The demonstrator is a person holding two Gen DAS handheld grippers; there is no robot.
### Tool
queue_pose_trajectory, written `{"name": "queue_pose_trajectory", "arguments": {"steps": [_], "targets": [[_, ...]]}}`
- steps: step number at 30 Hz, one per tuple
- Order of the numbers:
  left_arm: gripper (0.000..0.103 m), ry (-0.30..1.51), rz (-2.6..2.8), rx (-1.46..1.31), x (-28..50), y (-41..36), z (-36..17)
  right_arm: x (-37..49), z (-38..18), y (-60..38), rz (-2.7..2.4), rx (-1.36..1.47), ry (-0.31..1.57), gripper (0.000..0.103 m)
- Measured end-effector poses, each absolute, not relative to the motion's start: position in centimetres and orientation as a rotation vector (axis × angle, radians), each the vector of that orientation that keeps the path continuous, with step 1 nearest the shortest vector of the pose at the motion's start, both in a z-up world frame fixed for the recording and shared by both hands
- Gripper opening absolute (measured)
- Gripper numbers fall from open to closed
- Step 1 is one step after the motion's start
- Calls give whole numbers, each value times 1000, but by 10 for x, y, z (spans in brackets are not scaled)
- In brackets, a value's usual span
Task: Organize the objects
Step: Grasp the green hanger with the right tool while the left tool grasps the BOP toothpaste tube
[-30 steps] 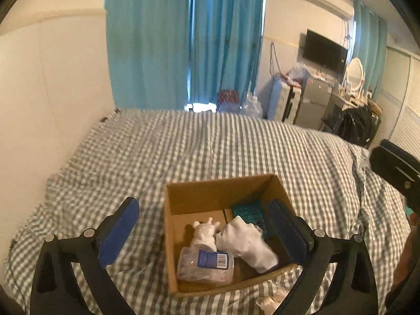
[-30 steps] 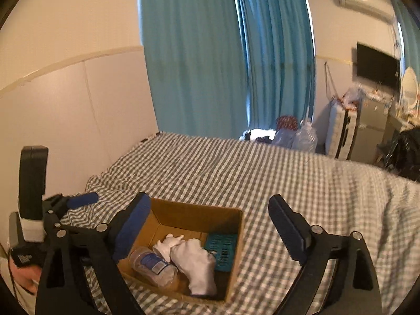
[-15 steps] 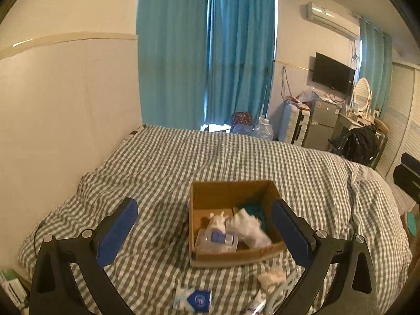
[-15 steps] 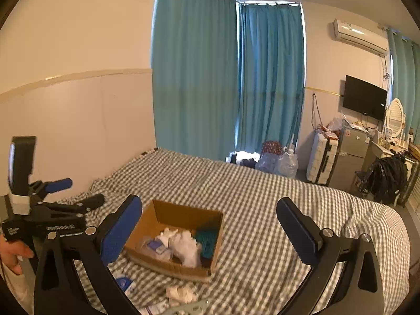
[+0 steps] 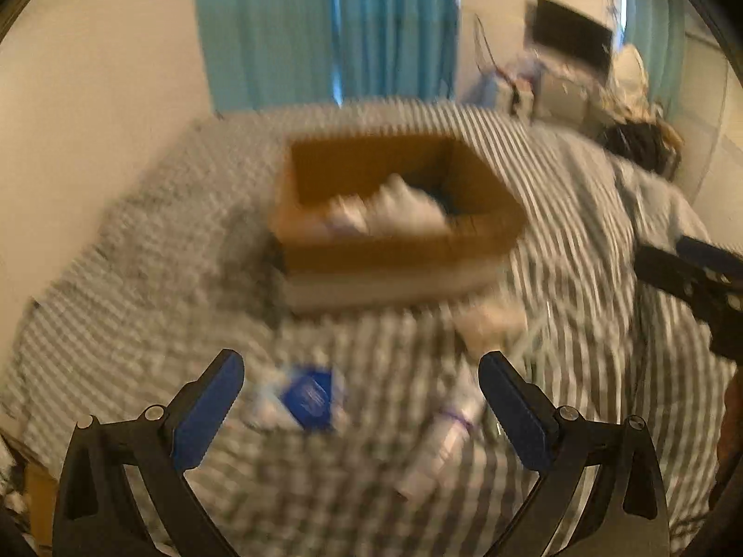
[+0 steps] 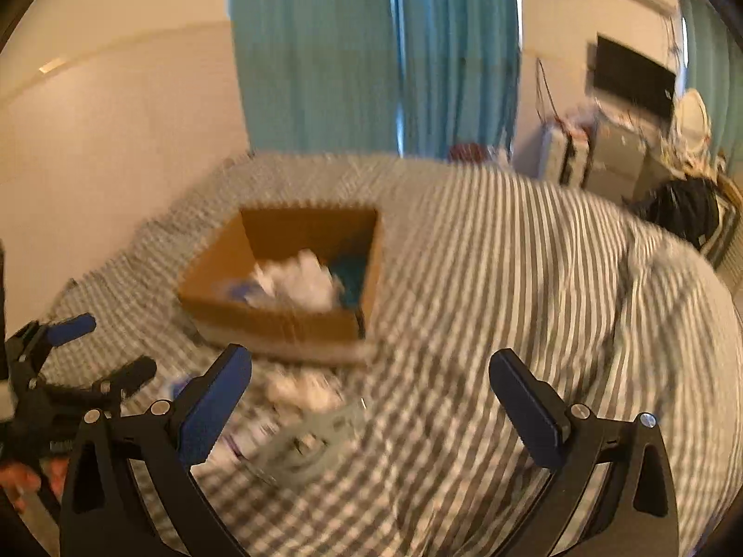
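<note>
An open cardboard box [image 5: 394, 255] sits on the checked bed and holds white items and something teal; it also shows in the right wrist view [image 6: 278, 325]. Both views are motion-blurred. My left gripper [image 5: 360, 394] is open and empty, low over a blue-and-white packet [image 5: 309, 397] and a white tube [image 5: 441, 445] lying in front of the box. My right gripper [image 6: 371, 394] is open and empty, above a crumpled white item [image 6: 306, 392] and a grey-green flat object [image 6: 306, 445]. The left gripper [image 6: 65, 362] shows at that view's left edge.
The checked bedspread [image 6: 511, 301] spreads wide to the right of the box. A pale wall [image 5: 116, 116] runs along the bed's left side. Teal curtains [image 6: 371, 55], a TV and cluttered furniture [image 6: 627, 148] stand beyond the bed.
Both grippers have dropped and moved closer to the bed after pulling back from the box. The box now looks larger and the loose items in front of it lie between the fingers.
</note>
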State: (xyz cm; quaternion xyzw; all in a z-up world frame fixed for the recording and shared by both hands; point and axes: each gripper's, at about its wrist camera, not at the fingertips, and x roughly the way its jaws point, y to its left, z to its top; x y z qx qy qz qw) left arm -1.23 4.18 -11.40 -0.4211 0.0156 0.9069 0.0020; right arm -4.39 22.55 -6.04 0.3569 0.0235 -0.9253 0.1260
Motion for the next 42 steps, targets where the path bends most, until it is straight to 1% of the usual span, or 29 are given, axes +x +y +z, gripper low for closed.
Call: {"name": "queue_pose_trajectory", "arguments": {"steps": [3, 6, 7, 8, 9, 11, 13, 14, 17, 23, 31, 33, 34, 35, 40, 42], "targets": [[103, 87, 2758, -1416, -14, 57, -152, -51, -93, 227, -2649, 1152, 30, 103], [93, 104, 2718, -1475, -17, 63, -172, -56, -111, 226, -2640, 1197, 42, 103], [87, 98, 2710, -1496, -19, 64, -177, -57, -115, 226, -2641, 1203, 50, 103], [78, 78, 2694, -1505, -20, 64, -180, -58, -118, 225, -2645, 1212, 57, 103], [71, 46, 2662, -1509, -20, 64, -184, -60, -121, 224, -2648, 1224, 61, 103], [43, 12, 2608, -1502, -18, 66, -188, -64, -126, 222, -2644, 1243, 53, 103], [32, 16, 2590, -1465, -14, 69, -187, -67, -133, 221, -2640, 1265, 41, 103], [24, 17, 2592, -1452, -13, 69, -184, -68, -137, 219, -2637, 1278, 42, 103], [24, -52, 2621, -1411, -16, 57, -172, -70, -147, 212, -2617, 1317, 44, 103], [24, -59, 2720, -1308, -21, 32, -148, -69, -164, 186, -2531, 1354, 55, 103], [24, -138, 2727, -1339, -29, -2, -168, -81, -191, 162, -2466, 1467, 73, 102], [24, -155, 2725, -1340, -28, -6, -170, -81, -194, 163, -2449, 1482, 75, 90], [24, -162, 2722, -1341, -28, -7, -171, -81, -195, 164, -2429, 1485, 65, 82], [24, -167, 2721, -1341, -26, -7, -172, -80, -195, 164, -2421, 1485, 59, 76], [24, -193, 2720, -1324, -22, -11, -171, -72, -186, 166, -2448, 1462, 127, 67], [24, -195, 2725, -1316, -21, -12, -169, -70, -181, 168, -2459, 1450, 152, 66]]}}
